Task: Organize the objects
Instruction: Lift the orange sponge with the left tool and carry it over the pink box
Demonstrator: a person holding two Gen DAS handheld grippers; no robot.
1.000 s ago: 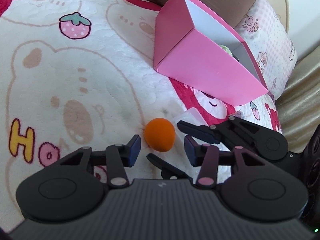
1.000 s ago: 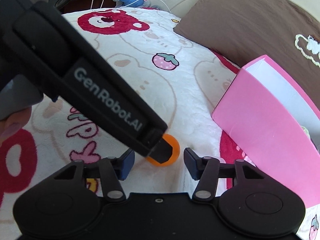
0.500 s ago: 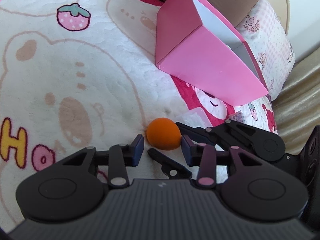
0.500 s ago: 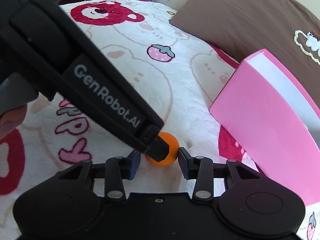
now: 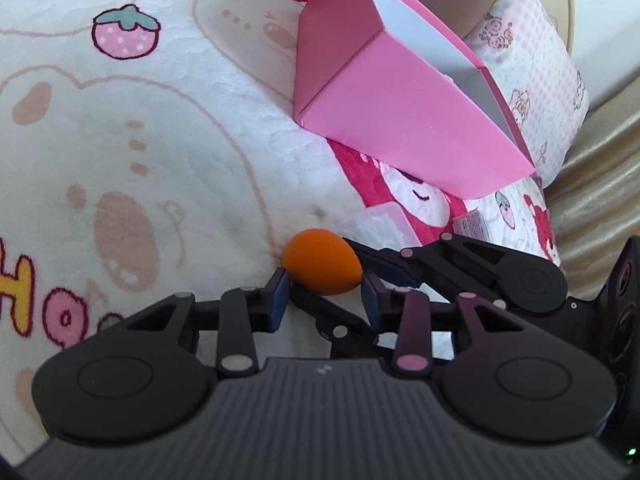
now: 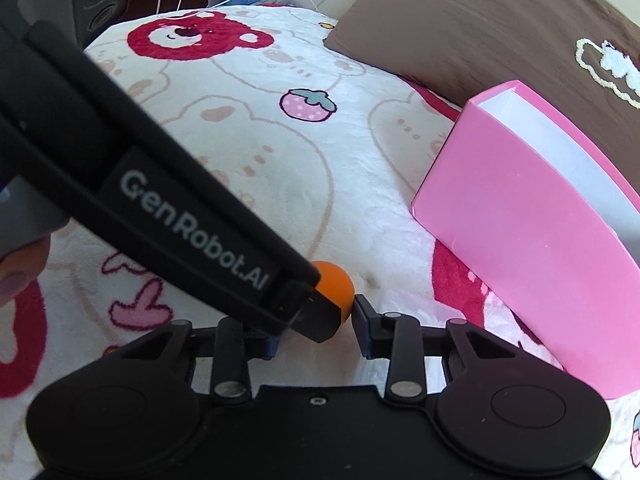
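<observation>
Both tongs are crowded on one small orange egg-shaped sponge [image 5: 322,266] lying on the bear-print blanket [image 5: 160,140] of the bed, just short of the pink box [image 5: 404,128]. Left tongs [image 5: 323,296] are narrow w/ the sponge btwn the blue pads, both pads looking pressed to its sides, so I'd call that a hold. Right tongs [image 6: 312,330] are closing right now; the sponge [image 6: 336,286] sits at the tips, the right-side pad touching it, but the left tool's black arm [image 6: 180,216] crosses in front and hides the other pad, so can't tell if that side bites. In the left view the right tool's fingers [image 5: 384,264] lie against the sponge's far side too. The box stands open, tipped up on the blanket w/ its white inside showing, leaning toward the brown pillow [image 6: 500,28]; what's inside can't be made out from here. A clear plastic bit [image 5: 380,222] and a small printed packet [image 5: 472,226] lie on the blanket near the box, apparently unsorted. Progress, as I judge it: early-to-mid. The sponge is gripped but not lifted, nothing visibly boxed, and the carry to the box plus those loose bits are left.
</observation>
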